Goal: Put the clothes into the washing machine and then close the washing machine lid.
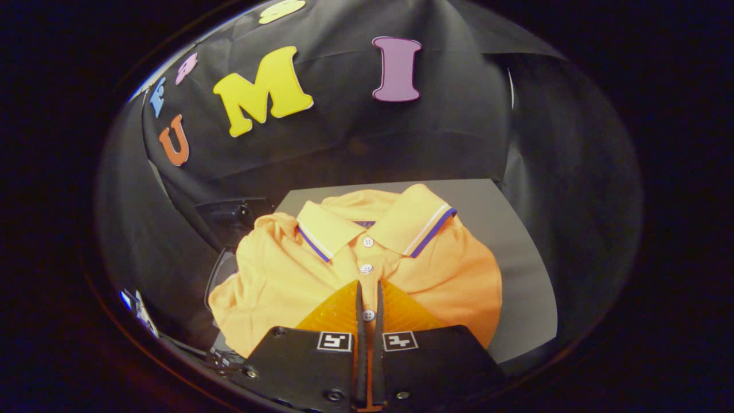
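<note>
The tool (367, 298) is nearly clenched over the orange shirt (344, 269) (folded, collar up), which lies on the grey tabletop (516, 275), gripping nothing.

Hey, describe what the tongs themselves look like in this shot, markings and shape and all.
The tongs have two narrow fingers running side by side with a thin gap between them, flanked by ridged triangular pads. They rise from two dark, flat housing blocks, each carrying a small square black-and-white marker and a few screw heads. No cables or sleeve are visible.
</note>
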`<state>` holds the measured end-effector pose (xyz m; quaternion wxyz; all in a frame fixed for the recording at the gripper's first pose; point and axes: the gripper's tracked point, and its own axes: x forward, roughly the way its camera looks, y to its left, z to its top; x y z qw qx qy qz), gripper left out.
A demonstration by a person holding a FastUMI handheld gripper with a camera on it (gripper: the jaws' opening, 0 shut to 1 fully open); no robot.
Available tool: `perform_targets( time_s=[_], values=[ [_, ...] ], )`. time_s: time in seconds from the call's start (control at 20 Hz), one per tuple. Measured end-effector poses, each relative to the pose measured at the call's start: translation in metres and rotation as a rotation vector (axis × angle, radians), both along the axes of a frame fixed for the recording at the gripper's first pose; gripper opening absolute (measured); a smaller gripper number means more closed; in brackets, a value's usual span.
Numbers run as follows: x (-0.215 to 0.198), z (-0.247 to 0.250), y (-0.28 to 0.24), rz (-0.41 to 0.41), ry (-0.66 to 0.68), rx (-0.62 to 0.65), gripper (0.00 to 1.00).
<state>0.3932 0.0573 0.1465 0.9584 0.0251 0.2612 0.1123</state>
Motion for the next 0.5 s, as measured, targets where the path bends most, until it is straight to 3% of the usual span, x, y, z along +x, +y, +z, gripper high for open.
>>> perform_targets(
  time_s=[0.5],
  values=[
    [-0.078,0.08,0.056,0.034,-0.143,0.077,0.07]
  ],
)
